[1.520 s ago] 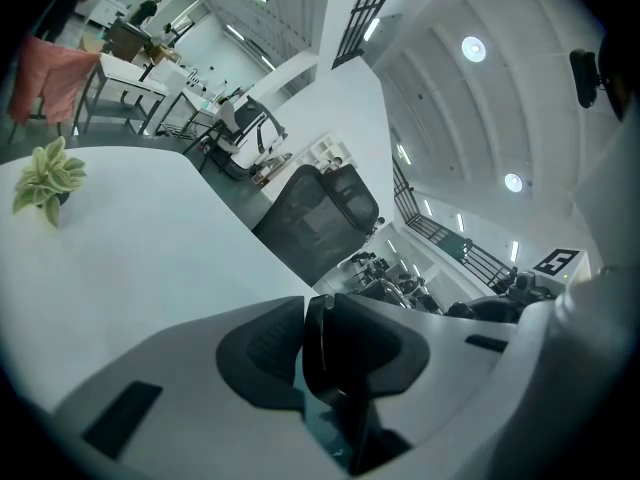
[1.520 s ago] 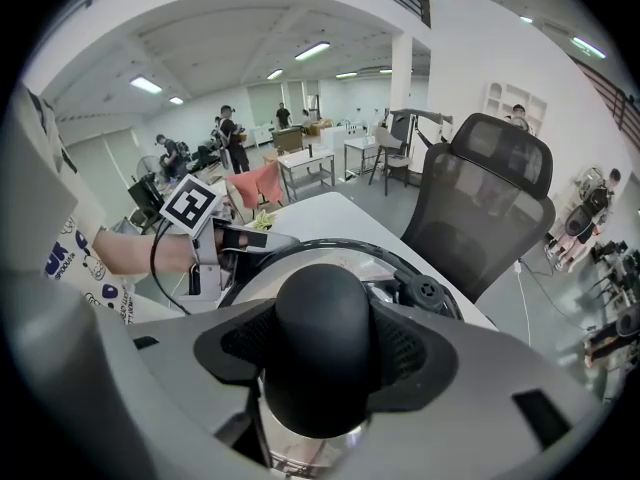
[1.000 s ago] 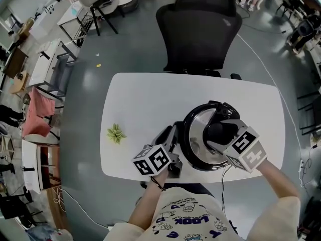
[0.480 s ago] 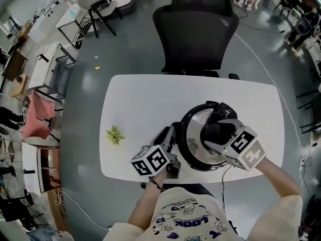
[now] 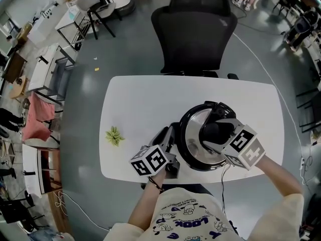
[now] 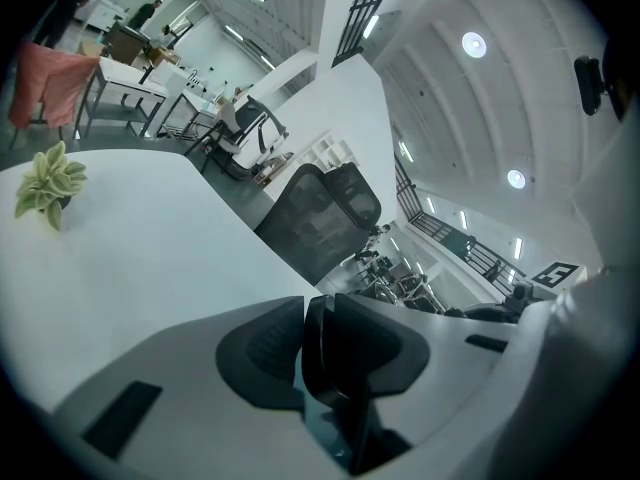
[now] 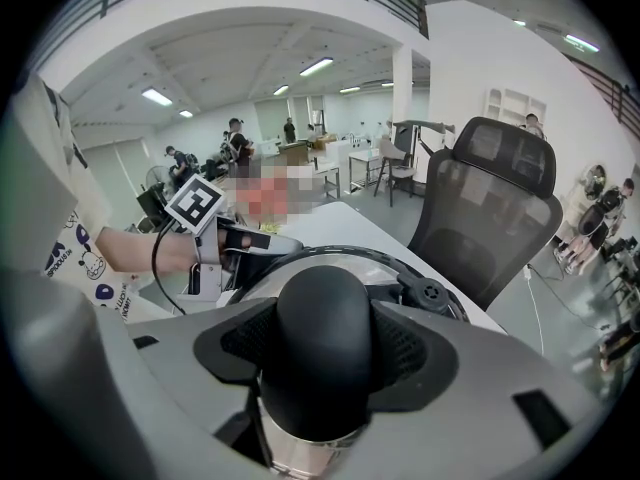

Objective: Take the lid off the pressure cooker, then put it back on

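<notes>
From above, the lid (image 5: 194, 140) sits on the cooker (image 5: 185, 157) beneath our right gripper (image 5: 215, 133). Left gripper view: our left gripper (image 6: 325, 348) pinches a dark handle (image 6: 332, 388), probably the cooker's. Right gripper view: jaws clamp the knob (image 7: 320, 328); next, we reckon, twist the lid loose.

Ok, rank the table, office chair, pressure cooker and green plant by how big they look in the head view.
1. table
2. office chair, though it stands farther from the camera, so it may look smaller than it is
3. pressure cooker
4. green plant
</notes>
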Available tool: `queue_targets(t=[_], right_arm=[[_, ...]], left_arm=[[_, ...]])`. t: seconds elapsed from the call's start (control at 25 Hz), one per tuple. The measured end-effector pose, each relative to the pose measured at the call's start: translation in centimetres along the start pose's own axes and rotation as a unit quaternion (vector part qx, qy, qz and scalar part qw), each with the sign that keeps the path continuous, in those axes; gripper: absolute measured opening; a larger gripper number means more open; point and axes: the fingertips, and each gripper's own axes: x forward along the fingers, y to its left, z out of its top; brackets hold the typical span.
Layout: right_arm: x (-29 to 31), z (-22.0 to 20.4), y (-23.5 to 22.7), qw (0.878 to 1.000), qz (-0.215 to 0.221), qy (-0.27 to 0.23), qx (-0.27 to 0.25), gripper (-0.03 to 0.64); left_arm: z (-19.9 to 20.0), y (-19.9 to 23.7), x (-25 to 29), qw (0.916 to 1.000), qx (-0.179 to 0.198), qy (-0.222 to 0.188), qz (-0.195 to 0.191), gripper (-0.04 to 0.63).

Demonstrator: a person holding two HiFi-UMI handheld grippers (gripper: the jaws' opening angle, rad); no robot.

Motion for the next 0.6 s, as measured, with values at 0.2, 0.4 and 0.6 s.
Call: queue_targets(t=[0.2,0.4,0.6], right_arm=[[-0.04,-0.10,0.06,1.000,0.002,-0.001,-0.001,0.296],[-0.06,-0.09,0.11,1.000,0.007,0.002,-0.007,0.298],[0.04,-0.13,0.29,1.000,0.012,0.006,-0.012,0.299]], left_arm=[[-0.13,-0.02,0.00,1.0000,0.002,0.001,0.000,0.106],[-0.09,-0.09,0.05,1.0000,0.002,0.003,-0.001,0.106],[-0.09,0.02,0.00,1.0000,0.005,0.003,0.000,0.107]])
